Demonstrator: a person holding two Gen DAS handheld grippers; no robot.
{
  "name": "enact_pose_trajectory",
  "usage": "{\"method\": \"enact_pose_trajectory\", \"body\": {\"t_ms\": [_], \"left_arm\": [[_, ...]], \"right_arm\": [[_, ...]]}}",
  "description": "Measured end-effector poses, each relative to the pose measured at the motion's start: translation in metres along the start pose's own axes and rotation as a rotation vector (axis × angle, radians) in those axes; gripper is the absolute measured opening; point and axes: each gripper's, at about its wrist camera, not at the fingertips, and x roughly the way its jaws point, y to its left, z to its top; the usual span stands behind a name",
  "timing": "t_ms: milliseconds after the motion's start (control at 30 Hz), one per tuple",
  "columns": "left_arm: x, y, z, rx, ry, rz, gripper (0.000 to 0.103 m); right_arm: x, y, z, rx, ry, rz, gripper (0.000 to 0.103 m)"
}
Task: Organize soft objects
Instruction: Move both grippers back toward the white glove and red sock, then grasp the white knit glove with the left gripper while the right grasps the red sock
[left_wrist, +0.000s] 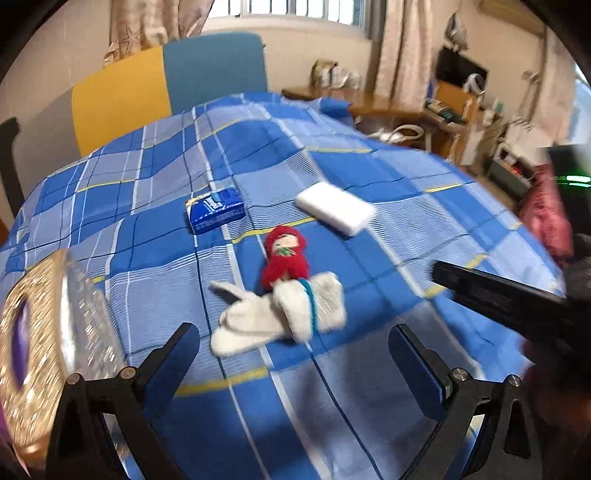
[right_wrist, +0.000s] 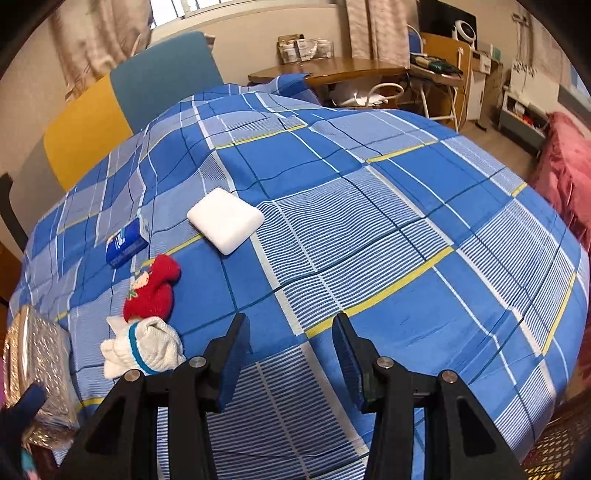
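**Kid:** What are your tongs doing right now?

**Me:** I am holding my left black two-finger tongs (left_wrist: 293, 360) wide apart, with nothing between the blue pads. I am holding my right black two-finger tongs (right_wrist: 290, 356) partly apart too, and there is nothing in them either, just bedsheet under the gap.

**Kid:** So what part of the job are you doing?

**Me:** I think I am getting ready to pick up the first soft thing. Everything is lying loose on the blue checked bedsheet with yellow lines (left_wrist: 369, 424). Nothing looks put away yet.

**Kid:** What is closest?

**Me:** The rolled white sock with a teal band (left_wrist: 280, 314) is lying just in front of my left tongs, a little past the tips. From my right tongs it is sitting off to the left, just beside the left finger. The small red knitted doll (left_wrist: 285, 258) is touching the sock on its far side.

**Kid:** And farther away?

**Me:** The flat white foam block (left_wrist: 334, 212) and the small blue tissue pack (left_wrist: 215, 214) are lying behind the doll, well apart from both tongs.

**Kid:** Where are they all going?

**Me:** Maybe into the shiny gold woven basket (left_wrist: 55, 332) at the left edge. I am only guessing.

**Kid:** What comes next?

**Me:** I am thinking my left tongs need to go down around the sock and squeeze softly, without snagging the doll.
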Motion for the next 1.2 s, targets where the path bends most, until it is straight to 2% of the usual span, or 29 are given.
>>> {"method": "enact_pose_trajectory", "body": {"t_ms": [200, 300, 367, 400, 433, 533, 633, 933, 1033, 1200], "left_arm": [[0.055, 0.008, 0.006, -0.021, 0.077, 0.063, 0.103], [0.066, 0.018, 0.002, -0.075, 0.054, -0.008, 0.103], [0.068, 0.020, -0.003, -0.080, 0.031, -0.067, 0.090], [0.068, 0.019, -0.007, -0.080, 0.025, -0.105, 0.077], [0.069, 0.019, -0.010, -0.081, 0.025, -0.136, 0.073], [0.062, 0.019, -0.019, -0.057, -0.015, -0.149, 0.064], [0.053, 0.023, -0.025, -0.079, -0.028, -0.167, 0.059], [0.020, 0.037, -0.061, -0.111, -0.046, -0.149, 0.059], [0.014, 0.042, -0.072, -0.123, -0.054, -0.143, 0.058], [0.009, 0.043, -0.081, -0.123, -0.063, -0.146, 0.058]], "right_arm": [[0.002, 0.000, 0.001, 0.008, 0.004, -0.001, 0.047], [0.004, 0.005, 0.001, -0.013, 0.007, 0.003, 0.047], [0.005, 0.012, 0.000, -0.040, 0.002, 0.000, 0.047], [0.005, 0.014, 0.001, -0.051, 0.000, 0.000, 0.047], [0.004, 0.016, 0.001, -0.059, -0.002, 0.002, 0.047], [0.003, 0.020, 0.000, -0.080, -0.009, 0.004, 0.047], [0.004, 0.019, 0.001, -0.078, -0.010, 0.009, 0.047], [0.004, 0.018, 0.001, -0.071, -0.005, 0.047, 0.047], [0.002, 0.020, 0.002, -0.064, -0.011, 0.096, 0.047], [0.004, 0.035, 0.000, -0.077, 0.011, 0.245, 0.047]]}}
